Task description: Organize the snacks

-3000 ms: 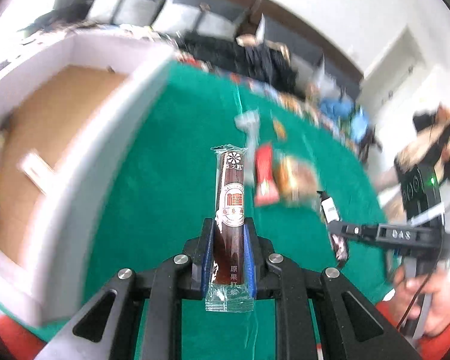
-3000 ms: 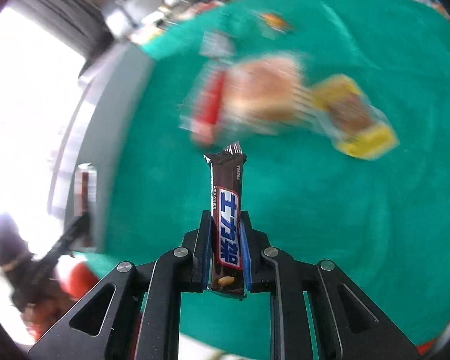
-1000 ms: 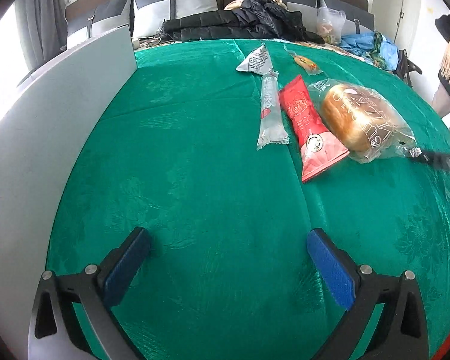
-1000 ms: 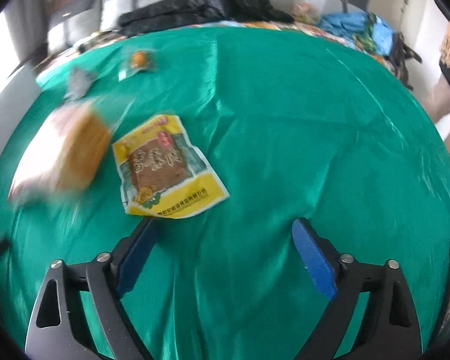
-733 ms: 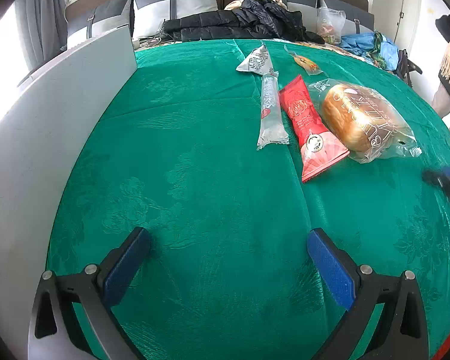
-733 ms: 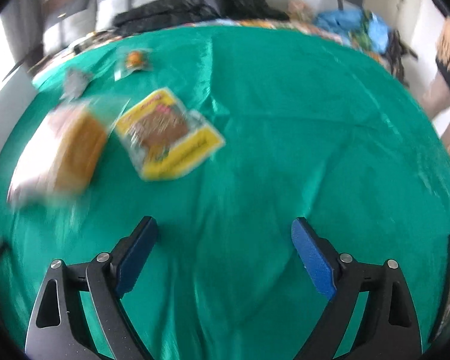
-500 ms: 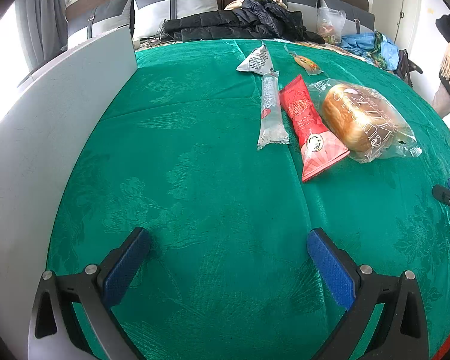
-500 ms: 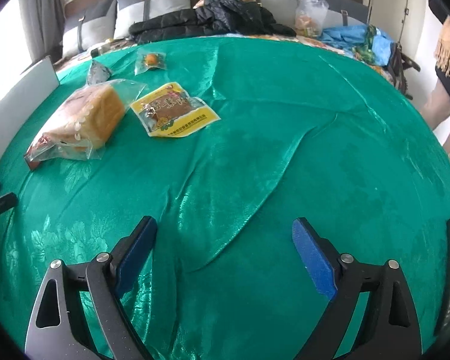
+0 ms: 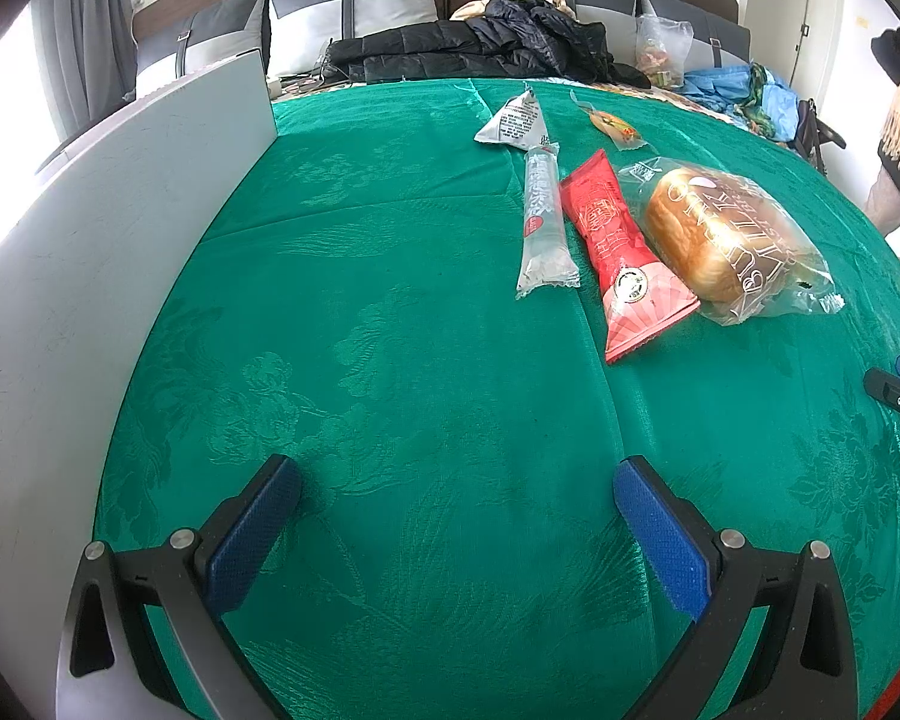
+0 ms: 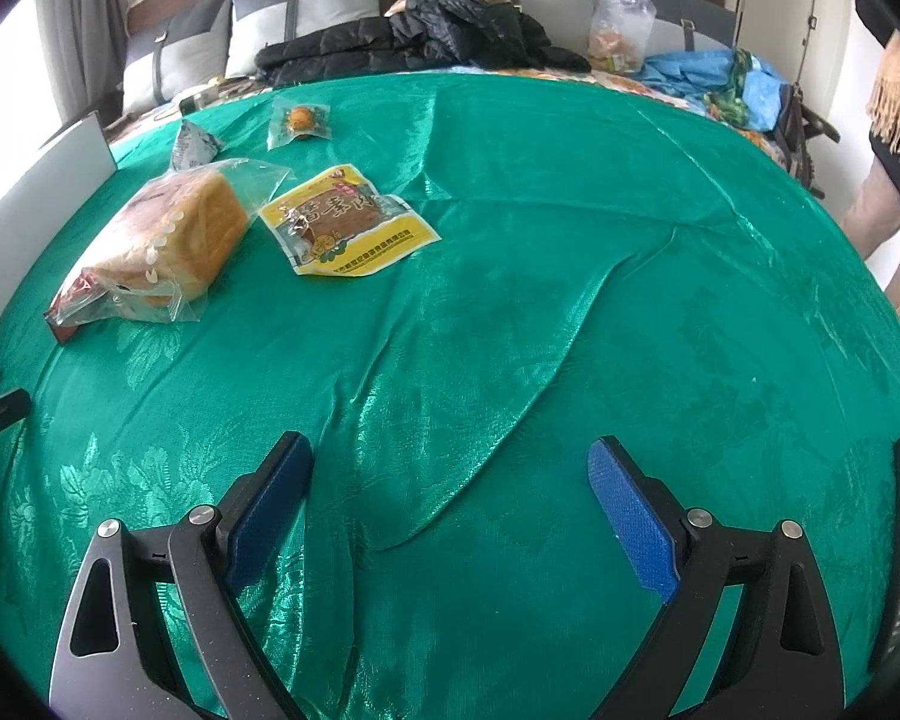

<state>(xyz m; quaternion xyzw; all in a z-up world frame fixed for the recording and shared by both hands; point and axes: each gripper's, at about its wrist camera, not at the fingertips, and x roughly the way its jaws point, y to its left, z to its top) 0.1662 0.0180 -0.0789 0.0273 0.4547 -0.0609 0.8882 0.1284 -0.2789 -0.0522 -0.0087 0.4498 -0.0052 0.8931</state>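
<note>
Snacks lie loose on the green cloth [image 9: 390,312], none held at this moment. Left gripper [image 9: 456,528]: jaws spread wide, empty, low over bare cloth. Right gripper [image 10: 450,501]: likewise spread and empty. White box wall [image 9: 90,228] runs along the left edge of the left view; its inside is not visible. From the left gripper, ahead and to the right: clear stick pack [image 9: 543,222], red pouch [image 9: 621,252] just beside it, bagged bread loaf [image 9: 723,234] touching or overlapping the pouch's right edge. Stick and pouch both have their long axes running roughly away from the gripper, tilted slightly, near ends closest. Farther back: small white packet [image 9: 513,123] and a small clear packet with an orange sweet [image 9: 615,129]. From the right gripper, the loaf [image 10: 162,246] and yellow flat packet [image 10: 345,222] sit ahead and to the left, well apart from the jaws. Judgement: left arm is nearer stick and pouch, right arm nearer the yellow packet. To grip across a narrow pack's width, the left jaws already line up with little wrist turn. Risk: the pouch's edge at the loaf may drag the bag.
</note>
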